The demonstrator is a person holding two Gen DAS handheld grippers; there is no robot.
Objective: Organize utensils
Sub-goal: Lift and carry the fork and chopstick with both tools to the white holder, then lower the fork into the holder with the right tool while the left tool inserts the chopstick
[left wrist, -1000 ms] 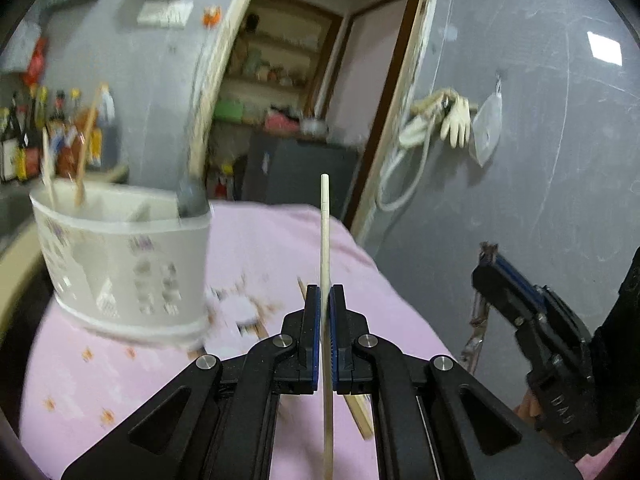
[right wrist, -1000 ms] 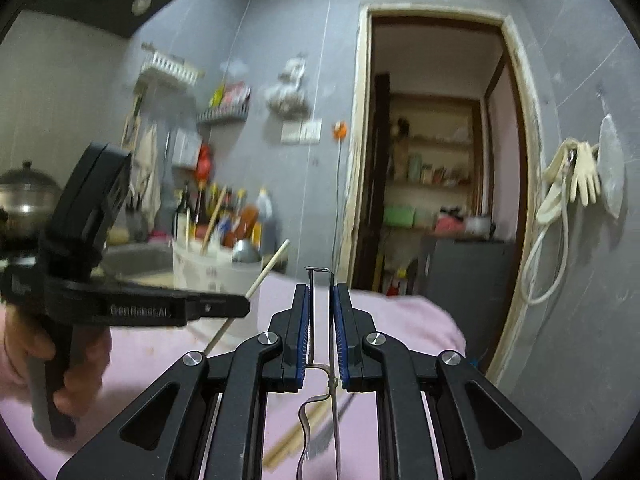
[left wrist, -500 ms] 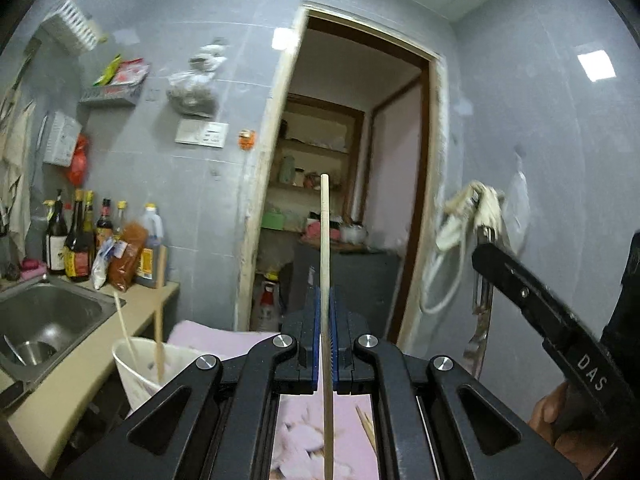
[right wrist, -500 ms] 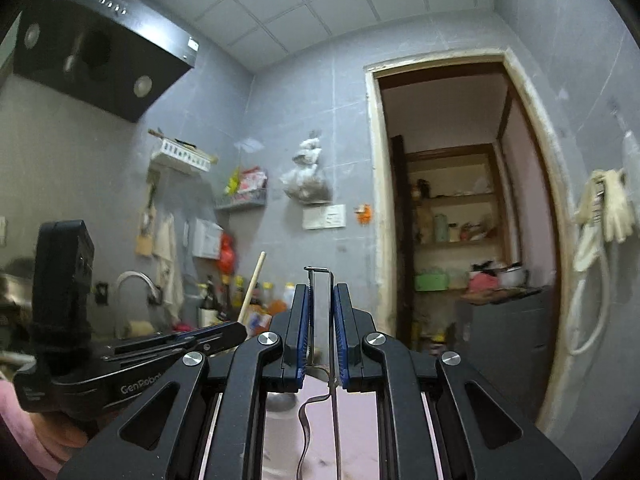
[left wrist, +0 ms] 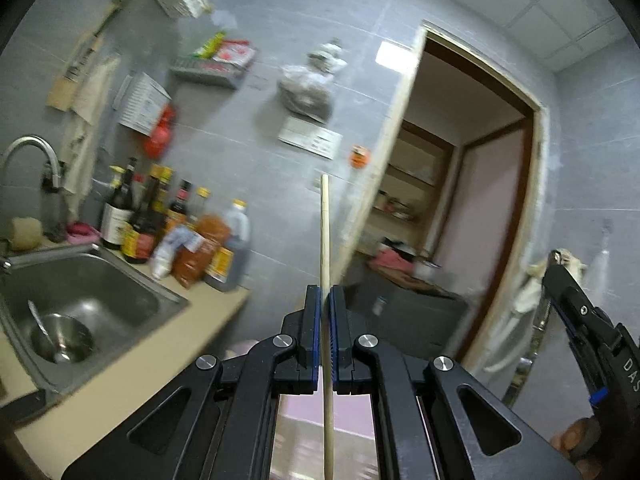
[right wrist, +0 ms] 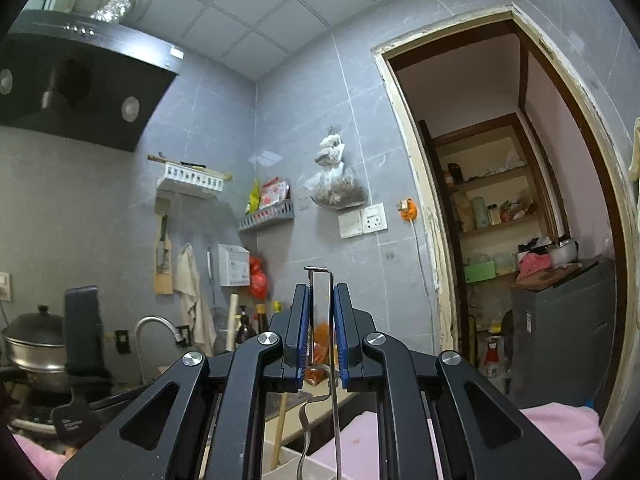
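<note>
I have the left gripper [left wrist: 325, 312] clamped on a wooden chopstick [left wrist: 325, 232] that stands upright between the pads, tip well above them; the right gripper [right wrist: 321, 320] pinches a thin metal utensil [right wrist: 320, 276], poking just past its fingers. No holder is in view, so I judge both grips should stay firm while I seek it

Dim kitchen, fisheye bending the edges
Motion blur is smearing the bottles [left wrist: 160, 220]; glare is glinting on the wall tiles [left wrist: 390, 50]

One chopstick [left wrist: 326, 240], one peeler [right wrist: 320, 300], two grippers [left wrist: 325, 300]
</note>
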